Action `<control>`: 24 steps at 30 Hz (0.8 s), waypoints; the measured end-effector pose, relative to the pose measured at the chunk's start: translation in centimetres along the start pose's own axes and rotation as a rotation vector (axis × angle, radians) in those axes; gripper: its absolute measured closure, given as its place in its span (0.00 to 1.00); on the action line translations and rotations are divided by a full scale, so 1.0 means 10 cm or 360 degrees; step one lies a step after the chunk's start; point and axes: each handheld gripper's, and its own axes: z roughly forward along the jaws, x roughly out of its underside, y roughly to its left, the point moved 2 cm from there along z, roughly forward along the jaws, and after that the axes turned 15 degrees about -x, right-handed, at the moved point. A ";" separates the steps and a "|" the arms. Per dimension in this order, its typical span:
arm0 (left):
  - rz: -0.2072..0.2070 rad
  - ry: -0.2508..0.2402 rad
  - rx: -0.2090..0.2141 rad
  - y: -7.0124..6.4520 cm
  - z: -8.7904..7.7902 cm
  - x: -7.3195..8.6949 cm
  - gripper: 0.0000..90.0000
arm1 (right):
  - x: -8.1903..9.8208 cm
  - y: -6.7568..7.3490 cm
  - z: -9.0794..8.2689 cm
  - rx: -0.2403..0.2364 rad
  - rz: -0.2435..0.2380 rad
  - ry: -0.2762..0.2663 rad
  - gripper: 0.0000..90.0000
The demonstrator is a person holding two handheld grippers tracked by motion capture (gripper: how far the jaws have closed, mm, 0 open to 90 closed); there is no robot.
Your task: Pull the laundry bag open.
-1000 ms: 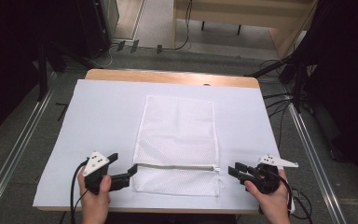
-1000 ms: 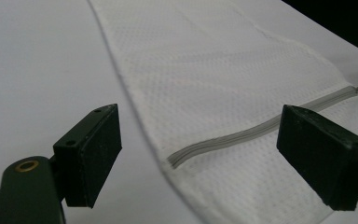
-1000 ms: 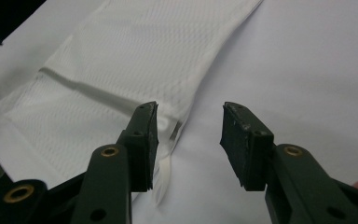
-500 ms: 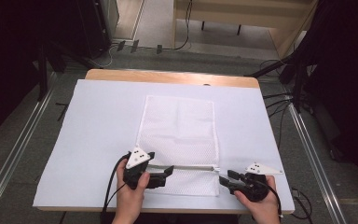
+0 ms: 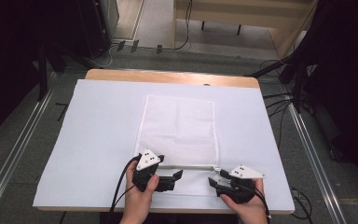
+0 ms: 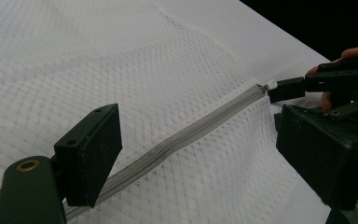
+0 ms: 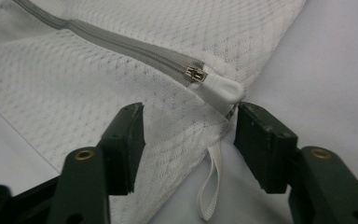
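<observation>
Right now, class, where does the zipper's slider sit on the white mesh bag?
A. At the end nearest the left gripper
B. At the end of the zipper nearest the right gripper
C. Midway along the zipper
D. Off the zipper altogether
B: the slider sits at the zipper end, just beyond the right gripper's open jaws, on the mesh bag.

The flat white mesh-cloth laundry bag (image 5: 179, 135) is woven open and a bit rough, with a grey fabric zipper tape (image 6: 186, 135) stitched in. A small shiny metal slider (image 7: 193, 73) is tucked under a smooth white cloth tab (image 7: 221, 88). Matt black hard plastic is seen on the left gripper (image 6: 200, 154) and right gripper (image 7: 189, 130), brass-looking rivets included. The table's matt white smooth cover sheet (image 5: 98, 140) is laid over a light wood tabletop (image 5: 168, 77).
</observation>
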 end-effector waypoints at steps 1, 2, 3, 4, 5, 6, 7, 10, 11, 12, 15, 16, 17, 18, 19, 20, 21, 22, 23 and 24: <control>0.0000 0.0004 0.0001 -0.01 0.00 0.00 0.16 | 0.01 0.01 0.00 0.0007 -0.0007 -0.0011 0.53; -0.0001 0.0001 0.0006 -0.01 0.01 0.00 0.16 | 0.03 0.03 0.01 0.0014 -0.0015 -0.0020 0.53; 0.0002 0.0000 0.0003 -0.02 0.01 0.00 0.16 | 0.04 0.05 0.01 0.0024 -0.0027 -0.0022 0.54; 0.0002 0.0003 0.0002 -0.04 0.01 0.00 0.16 | 0.04 0.06 0.01 0.0039 -0.0040 -0.0019 0.54; 0.0007 0.0002 0.0005 -0.05 0.02 -0.01 0.16 | 0.05 0.08 0.02 0.0057 -0.0048 -0.0018 0.55; 0.0016 0.0006 0.0002 -0.06 0.02 -0.01 0.16 | 0.05 0.09 0.03 0.0089 -0.0051 -0.0022 0.57; 0.0020 0.0007 0.0003 -0.08 0.03 -0.02 0.16 | 0.05 0.11 0.04 0.0122 -0.0045 -0.0022 0.59; 0.0035 0.0008 0.0020 -0.12 0.06 -0.04 0.16 | 0.08 0.17 0.07 0.0237 -0.0069 -0.0042 0.63; 0.0036 0.0012 0.0022 -0.13 0.07 -0.05 0.16 | 0.08 0.18 0.08 0.0258 -0.0073 -0.0056 0.65; 0.0033 0.0013 0.0029 -0.15 0.08 -0.06 0.16 | 0.09 0.18 0.08 0.0271 -0.0080 -0.0064 0.67; 0.0036 0.0017 0.0046 -0.22 0.15 -0.11 0.16 | 0.10 0.20 0.08 0.0306 -0.0073 -0.0088 0.81; 0.0039 0.0017 0.0058 -0.24 0.17 -0.13 0.16 | 0.10 0.20 0.09 0.0304 -0.0077 -0.0090 0.84; 0.0039 0.0017 0.0058 -0.24 0.17 -0.13 0.16 | 0.10 0.20 0.09 0.0304 -0.0077 -0.0090 0.84; 0.0034 0.0024 0.0076 -0.30 0.23 -0.17 0.16 | 0.09 0.21 0.10 0.0305 -0.0094 -0.0087 0.98; 0.0027 0.0028 0.0089 -0.32 0.26 -0.19 0.16 | 0.09 0.21 0.10 0.0302 -0.0086 -0.0085 0.99; 0.0017 0.0034 0.0100 -0.35 0.30 -0.20 0.16 | 0.08 0.20 0.10 0.0292 -0.0067 -0.0084 1.00; 0.0008 0.0039 0.0107 -0.37 0.33 -0.21 0.16 | 0.07 0.19 0.10 0.0285 -0.0063 -0.0082 1.00; 0.0008 0.0039 0.0107 -0.37 0.33 -0.21 0.16 | 0.07 0.19 0.10 0.0285 -0.0063 -0.0082 1.00; -0.0007 0.0066 0.0114 -0.41 0.40 -0.23 0.16 | 0.07 0.17 0.09 0.0250 -0.0026 -0.0095 1.00; -0.0008 0.0081 0.0101 -0.44 0.44 -0.24 0.17 | 0.06 0.16 0.08 0.0234 -0.0013 -0.0105 1.00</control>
